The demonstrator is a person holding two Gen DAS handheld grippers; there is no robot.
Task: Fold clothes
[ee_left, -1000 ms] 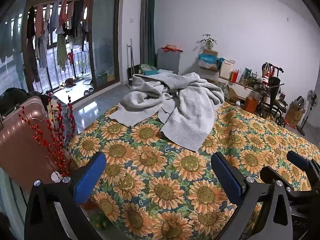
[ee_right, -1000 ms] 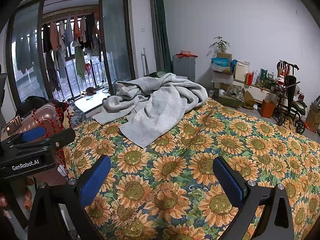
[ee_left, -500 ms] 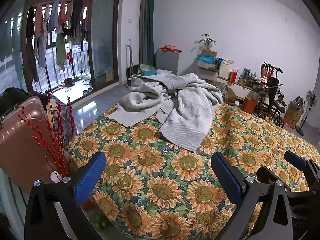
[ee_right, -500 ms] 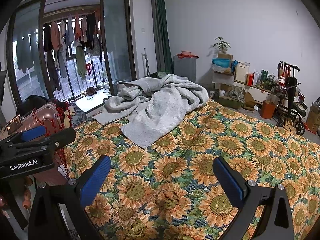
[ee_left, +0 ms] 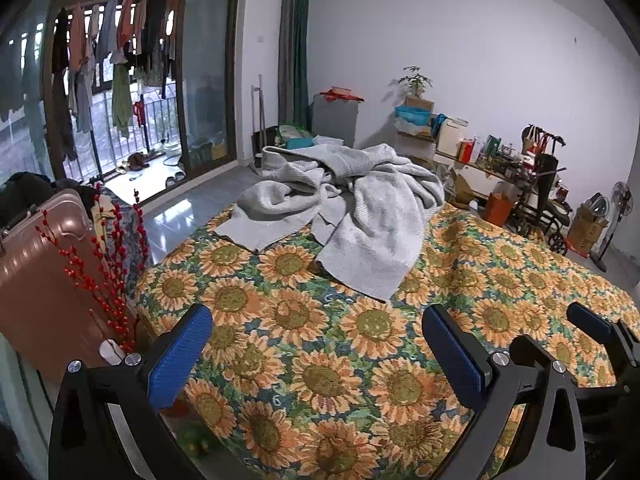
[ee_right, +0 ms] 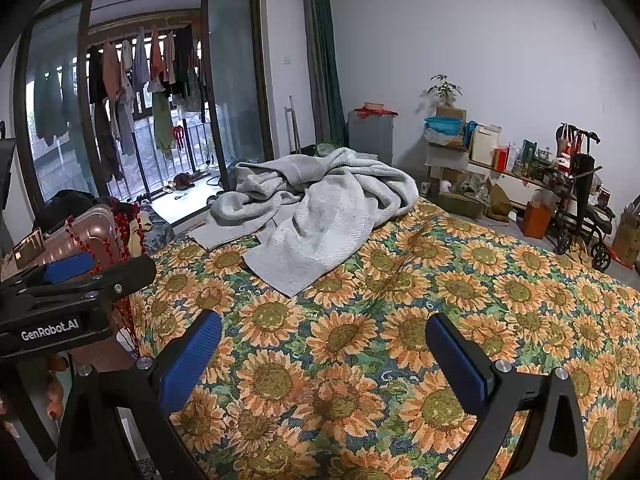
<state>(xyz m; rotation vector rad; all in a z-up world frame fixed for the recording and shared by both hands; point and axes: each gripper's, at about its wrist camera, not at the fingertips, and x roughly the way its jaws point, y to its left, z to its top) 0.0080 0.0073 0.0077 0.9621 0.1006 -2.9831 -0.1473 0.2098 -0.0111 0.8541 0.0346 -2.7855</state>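
A crumpled light grey knit garment (ee_left: 352,208) lies in a heap at the far end of the bed with the sunflower cover (ee_left: 320,344); it also shows in the right wrist view (ee_right: 320,216). My left gripper (ee_left: 316,352) is open and empty, held above the near part of the bed, well short of the garment. My right gripper (ee_right: 324,356) is open and empty too, beside the left one. The left gripper's body (ee_right: 60,300) shows at the left of the right wrist view, and the right gripper's fingers (ee_left: 592,324) at the right of the left wrist view.
A pink suitcase (ee_left: 36,264) and red berry branches (ee_left: 108,272) stand left of the bed. Glass balcony doors (ee_left: 204,72) with hanging laundry are behind. A cluttered shelf (ee_left: 480,152), a wheeled cart (ee_left: 544,200) and a fan (ee_left: 618,216) line the right wall.
Both grippers have drifted slightly back or up, so the garment sits a little higher and farther in both views. Jaws stay open and empty.
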